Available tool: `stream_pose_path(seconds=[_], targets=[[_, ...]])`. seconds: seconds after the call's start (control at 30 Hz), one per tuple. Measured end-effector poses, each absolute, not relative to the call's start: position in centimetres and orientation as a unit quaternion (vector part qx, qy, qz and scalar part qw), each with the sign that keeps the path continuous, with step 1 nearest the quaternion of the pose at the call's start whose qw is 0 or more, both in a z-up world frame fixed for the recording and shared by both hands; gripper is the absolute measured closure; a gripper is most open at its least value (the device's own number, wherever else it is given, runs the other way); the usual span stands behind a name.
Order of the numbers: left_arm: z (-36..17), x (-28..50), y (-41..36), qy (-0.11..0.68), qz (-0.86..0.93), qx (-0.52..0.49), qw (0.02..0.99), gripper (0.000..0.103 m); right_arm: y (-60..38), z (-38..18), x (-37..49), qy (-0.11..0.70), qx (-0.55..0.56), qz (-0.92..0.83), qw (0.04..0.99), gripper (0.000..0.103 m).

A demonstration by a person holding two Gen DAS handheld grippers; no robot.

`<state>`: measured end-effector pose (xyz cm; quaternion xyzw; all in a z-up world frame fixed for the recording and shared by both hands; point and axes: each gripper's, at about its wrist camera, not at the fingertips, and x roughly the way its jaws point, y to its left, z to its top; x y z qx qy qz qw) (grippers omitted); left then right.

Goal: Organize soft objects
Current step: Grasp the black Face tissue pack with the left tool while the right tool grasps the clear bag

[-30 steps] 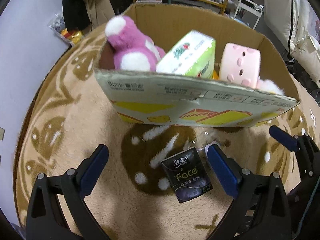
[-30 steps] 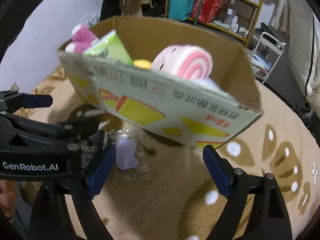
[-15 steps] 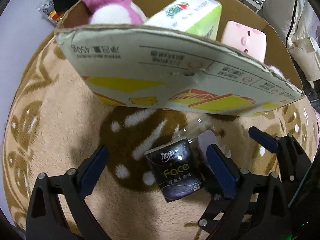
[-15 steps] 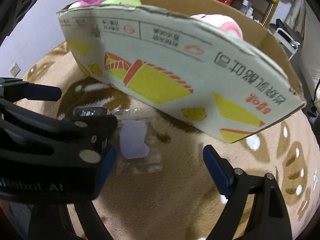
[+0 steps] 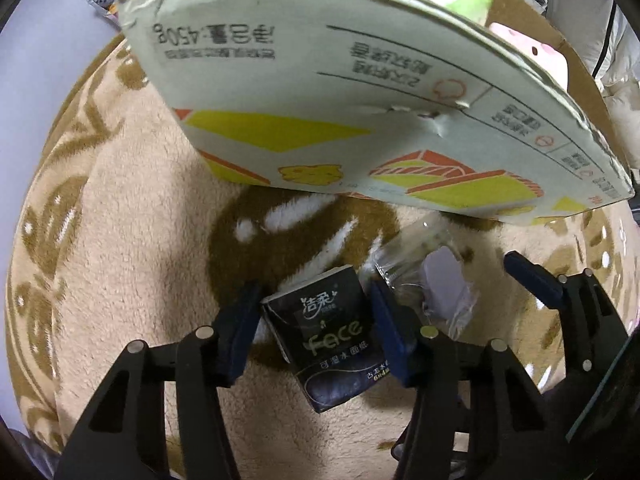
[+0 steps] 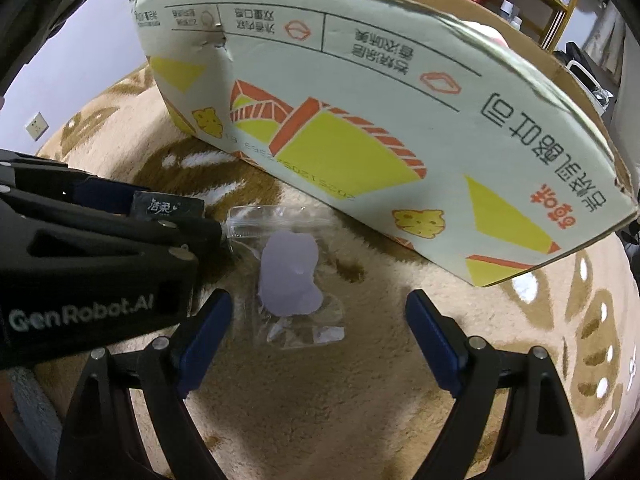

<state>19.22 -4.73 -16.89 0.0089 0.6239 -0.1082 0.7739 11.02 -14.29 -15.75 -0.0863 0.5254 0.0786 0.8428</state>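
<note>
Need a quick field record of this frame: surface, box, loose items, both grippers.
surface: beige and brown plush rug
box: open cardboard box on the rug, soft items inside
loose item 1: black tissue pack, lying on the rug
loose item 2: clear bag holding a lilac piece, beside the pack
left gripper: jaws closing, tissue pack between them
right gripper: open, above the bag, not touching it

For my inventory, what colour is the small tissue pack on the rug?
Black tissue pack with pale lettering, clearest in the left wrist view.
</note>
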Motion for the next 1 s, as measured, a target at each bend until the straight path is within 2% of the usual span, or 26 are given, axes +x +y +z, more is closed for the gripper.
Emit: stream_pose_path(seconds=[0.23,0.33,0.37,0.5,0.57,1.0], targets=[[-16.7,19.3,-3.3,0.624,-0.116,-0.004,0.773,0.051,-14.4,-16.4,11.6,0.514,-0.055,0.098,0.85,0.01],[-16.4,19.4,-2.9,0.617,-0.113,-0.002,0.779,0.052,-13.5,-16.7,11.9,0.507,-0.069,0.106,0.853,0.016],[-16.0,19.4,-2.5,0.614,-0.112,-0.001,0.781,0.052,-13.4,-16.7,12.0,0.506,-0.07,0.106,0.853,0.019],[-15.5,19.4,-2.0,0.601,-0.106,0.001,0.792,0.052,-13.8,-16.5,12.3,0.509,-0.048,0.114,0.852,0.048],[-15.1,19.4,-1.8,0.596,-0.105,0.001,0.796,0.052,-14.2,-16.4,12.2,0.51,-0.04,0.108,0.853,0.054],[-11.9,16.0,-1.7,0.543,-0.1,0.019,0.833,0.053,-16.9,-13.9,10.7,0.493,0.017,0.076,0.866,0.056]])
